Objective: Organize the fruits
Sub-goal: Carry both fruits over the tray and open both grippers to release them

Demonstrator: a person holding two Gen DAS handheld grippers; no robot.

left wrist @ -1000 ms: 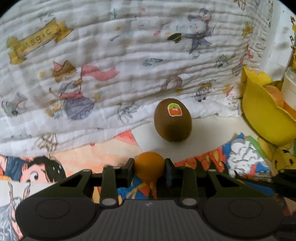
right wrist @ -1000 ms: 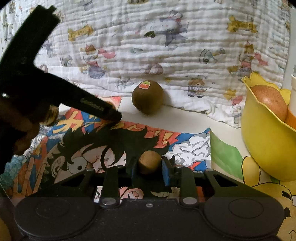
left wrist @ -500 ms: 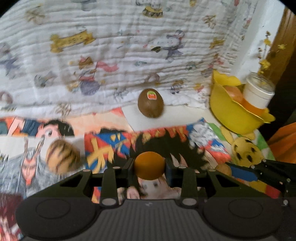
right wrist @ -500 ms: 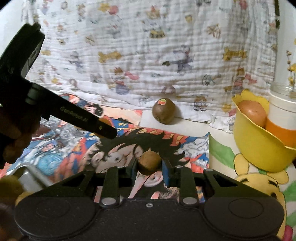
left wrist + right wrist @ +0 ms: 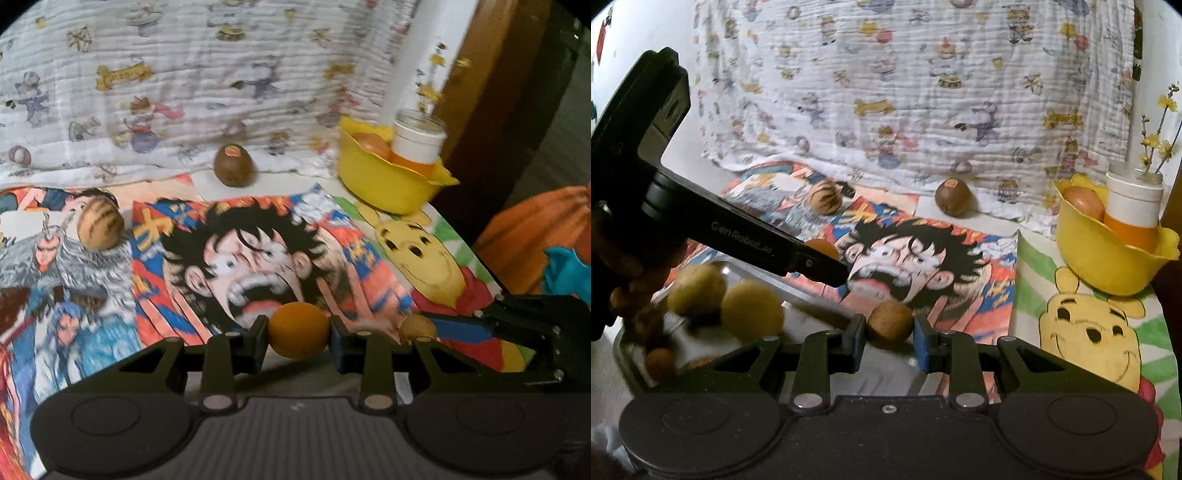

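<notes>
My left gripper [image 5: 298, 334] is shut on a small orange fruit [image 5: 298, 332], held above the cartoon-print table cover. My right gripper [image 5: 889, 325] is shut on a small brown round fruit [image 5: 889, 323]; it also shows at the right of the left wrist view [image 5: 417, 328]. A kiwi with a sticker [image 5: 233, 164] [image 5: 952, 196] stands by the white cloth at the back. A striped brown fruit [image 5: 99, 223] [image 5: 824, 197] lies at the left. A yellow bowl [image 5: 384, 184] [image 5: 1108, 266] at the back right holds a reddish fruit [image 5: 1084, 203]. A metal tray [image 5: 631, 369] at the front left holds several yellowish fruits [image 5: 751, 310].
A white and orange cup [image 5: 1134, 214] with yellow flowers stands in the yellow bowl. The white printed cloth [image 5: 905, 92] hangs along the back. An orange and blue bundle [image 5: 554, 240] lies past the table's right edge. The left gripper's body [image 5: 701, 221] crosses above the tray.
Both grippers have pulled back and up from the kiwi, each still holding its fruit. The tray with yellowish fruits has come into the right wrist view.
</notes>
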